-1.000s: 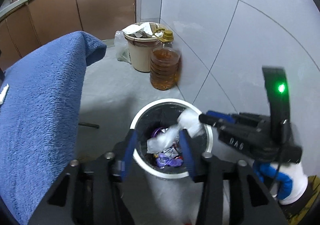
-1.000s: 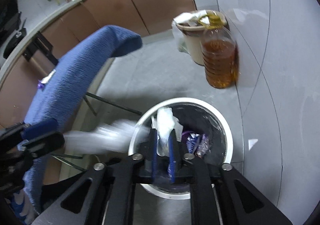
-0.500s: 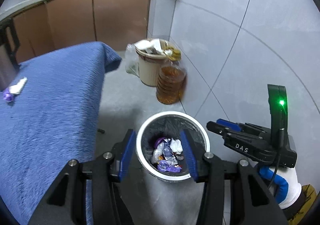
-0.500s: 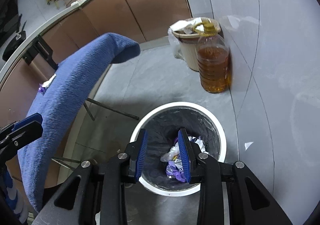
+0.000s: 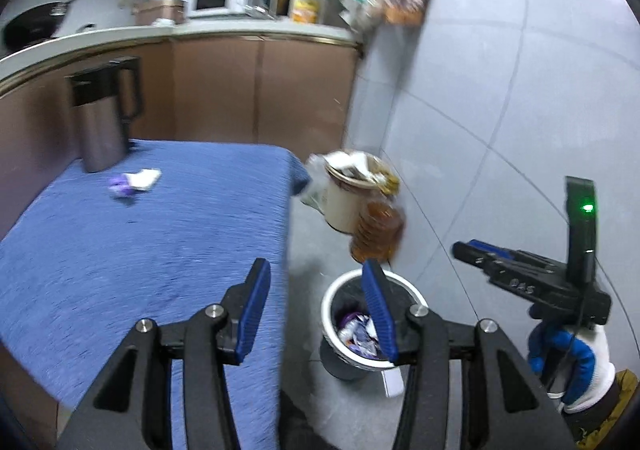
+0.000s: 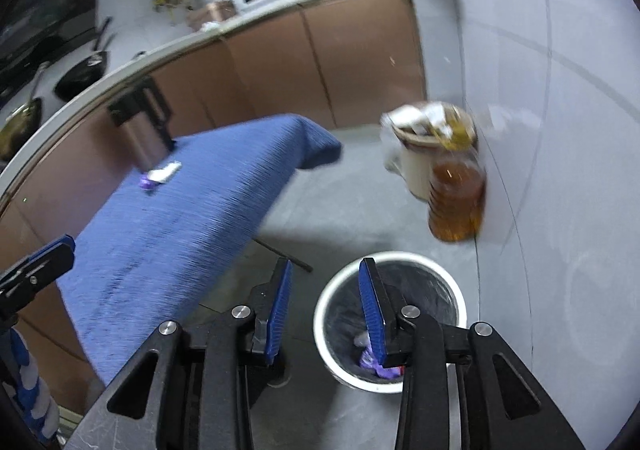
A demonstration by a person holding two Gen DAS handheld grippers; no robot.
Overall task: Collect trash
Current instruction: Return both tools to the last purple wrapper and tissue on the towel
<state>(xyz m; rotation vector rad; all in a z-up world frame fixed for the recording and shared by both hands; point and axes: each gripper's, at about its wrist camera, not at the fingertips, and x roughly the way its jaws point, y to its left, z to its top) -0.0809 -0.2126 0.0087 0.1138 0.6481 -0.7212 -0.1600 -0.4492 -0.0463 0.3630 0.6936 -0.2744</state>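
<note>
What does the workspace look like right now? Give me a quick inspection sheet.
Surface: blue cloth-covered table, image blurred by motion.
Job's things: white and purple wrappers lie on the cloth near the kettle; white-rimmed trash bin on the floor holds wrappers.
Clutter: steel kettle at the table's far end.
Grippers: left tool open, holding nothing; right tool open, holding nothing.
Cables: thin black lead beside the right tool's gloved hand.
Surroundings: overfilled beige bin and amber oil bottle by the tiled wall; brown cabinets behind.
</note>
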